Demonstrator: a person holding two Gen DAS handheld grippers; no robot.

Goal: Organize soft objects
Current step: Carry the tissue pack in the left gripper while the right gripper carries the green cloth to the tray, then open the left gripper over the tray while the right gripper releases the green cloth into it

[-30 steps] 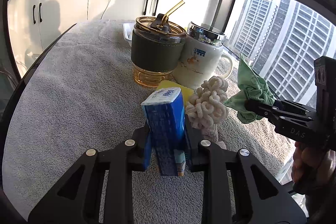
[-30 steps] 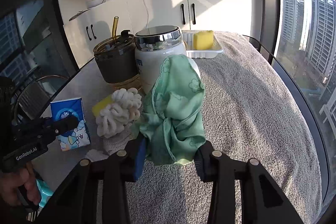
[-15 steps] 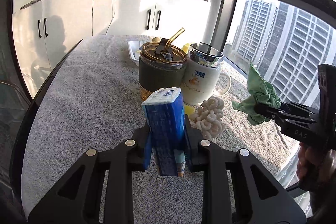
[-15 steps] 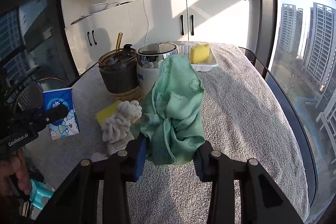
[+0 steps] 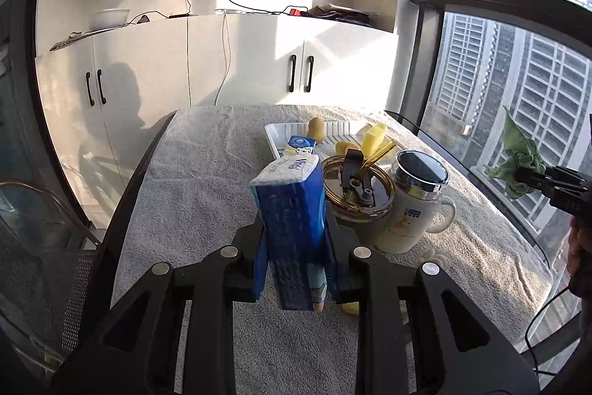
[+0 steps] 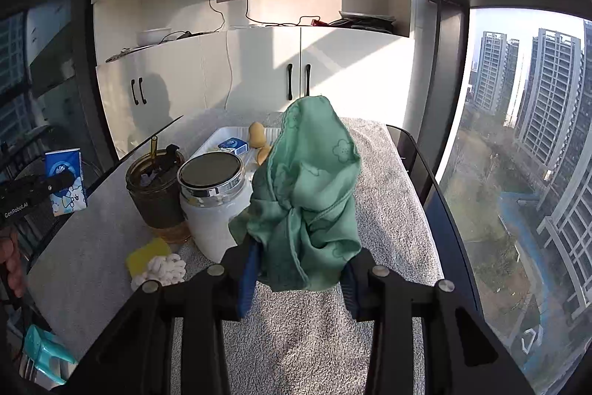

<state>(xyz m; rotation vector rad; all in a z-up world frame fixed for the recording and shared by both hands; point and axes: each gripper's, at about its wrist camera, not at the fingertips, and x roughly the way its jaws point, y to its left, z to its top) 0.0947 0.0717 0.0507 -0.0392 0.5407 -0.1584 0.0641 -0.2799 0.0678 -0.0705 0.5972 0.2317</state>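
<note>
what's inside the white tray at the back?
In the white tray: a blue tissue pack and yellowish soft pieces. The green cloth covers the tray's right part, so anything there is hidden.

Tumbler (image 6: 155,187) and lidded mug (image 6: 214,206) side by side mid-bench (image 6: 388,217), tumbler nearer left edge. Tray (image 6: 218,139) behind them toward far edge, tissue pack (image 6: 233,147) in it. Sponge (image 6: 146,260) and knotted rope (image 6: 162,269) touching, in front of tumbler.
</note>
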